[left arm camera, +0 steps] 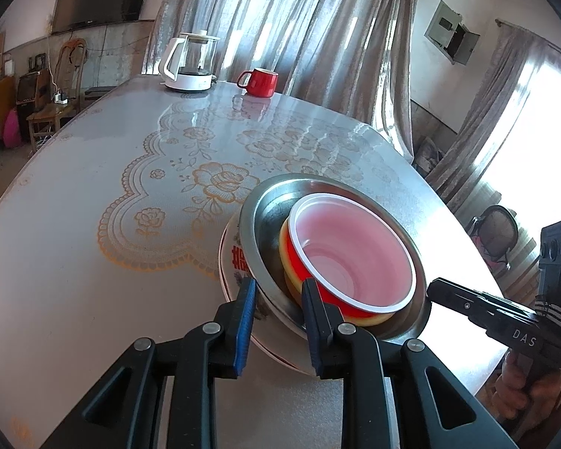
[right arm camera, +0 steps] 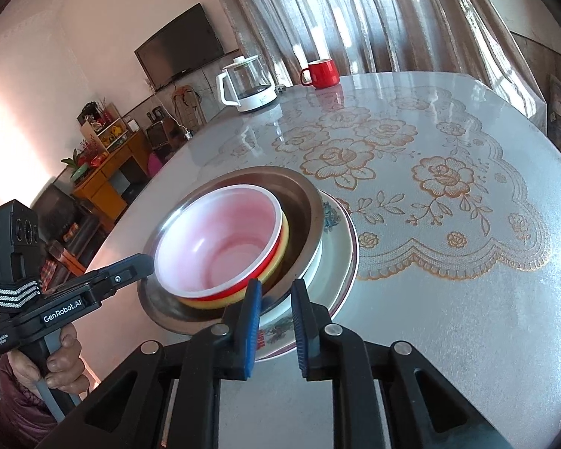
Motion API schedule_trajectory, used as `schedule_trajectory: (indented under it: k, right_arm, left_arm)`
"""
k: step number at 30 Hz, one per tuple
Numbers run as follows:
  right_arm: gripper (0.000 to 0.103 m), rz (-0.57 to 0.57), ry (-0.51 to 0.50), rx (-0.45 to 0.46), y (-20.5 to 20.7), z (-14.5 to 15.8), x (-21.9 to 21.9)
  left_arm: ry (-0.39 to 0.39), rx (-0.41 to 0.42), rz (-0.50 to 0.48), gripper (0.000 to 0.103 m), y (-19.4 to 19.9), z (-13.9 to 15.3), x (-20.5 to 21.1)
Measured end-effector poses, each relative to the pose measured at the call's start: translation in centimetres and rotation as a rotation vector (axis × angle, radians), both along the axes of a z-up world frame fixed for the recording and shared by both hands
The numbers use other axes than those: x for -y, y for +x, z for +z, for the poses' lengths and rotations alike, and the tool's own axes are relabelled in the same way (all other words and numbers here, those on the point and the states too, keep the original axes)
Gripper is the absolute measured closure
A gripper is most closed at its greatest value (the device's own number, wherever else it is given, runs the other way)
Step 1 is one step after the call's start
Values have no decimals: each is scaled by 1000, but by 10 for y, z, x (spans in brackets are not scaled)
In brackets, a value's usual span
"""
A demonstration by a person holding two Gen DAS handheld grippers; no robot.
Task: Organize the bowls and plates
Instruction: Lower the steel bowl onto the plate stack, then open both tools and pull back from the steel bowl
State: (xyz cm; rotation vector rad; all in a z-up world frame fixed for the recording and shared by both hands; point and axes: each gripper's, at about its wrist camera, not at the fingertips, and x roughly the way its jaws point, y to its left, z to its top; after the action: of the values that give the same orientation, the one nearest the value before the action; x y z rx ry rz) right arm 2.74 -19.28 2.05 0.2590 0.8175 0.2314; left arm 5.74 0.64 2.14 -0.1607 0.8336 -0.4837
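Curtains hang behind the desk (left arm camera: 74, 194), which wears a floral lace cloth. At its near edge stands a stack: red bowl (left arm camera: 349, 258) nested in a yellow bowl (left arm camera: 291, 277), inside a steel basin (left arm camera: 265, 217), on a printed plate (left arm camera: 232, 258). My left hand-held gripper (left arm camera: 276, 321) straddles the basin's rim, jaws apart; my right hand-held gripper (right arm camera: 275, 321) likewise brackets the rim, released. A kettle (left arm camera: 189, 61) and red mug (left arm camera: 260, 82) sit far off.

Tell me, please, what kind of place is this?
Probably a home living or dining room: a wall television, long curtains, and a table with a kettle and red mug.
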Motion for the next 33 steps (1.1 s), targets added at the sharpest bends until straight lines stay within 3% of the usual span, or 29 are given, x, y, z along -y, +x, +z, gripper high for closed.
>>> schedule_trajectory:
  k: [5, 10, 17, 26, 33]
  right_arm:
    - [88, 3, 2, 7, -1, -1, -2]
    - [88, 15, 1, 12, -5, -1, -6]
    - [87, 22, -16, 21, -7, 0, -10]
    - [86, 19, -67, 29, -16, 3, -17]
    - [74, -29, -130, 68, -31, 10, -21]
  left_arm:
    - [7, -3, 14, 77, 0, 0, 0]
    - [52, 13, 32, 68, -6, 1, 5]
    - [51, 19, 70, 57, -13, 4, -1]
    - [157, 98, 223, 44, -28, 14, -14]
    - [184, 109, 291, 29, -38, 14, -20]
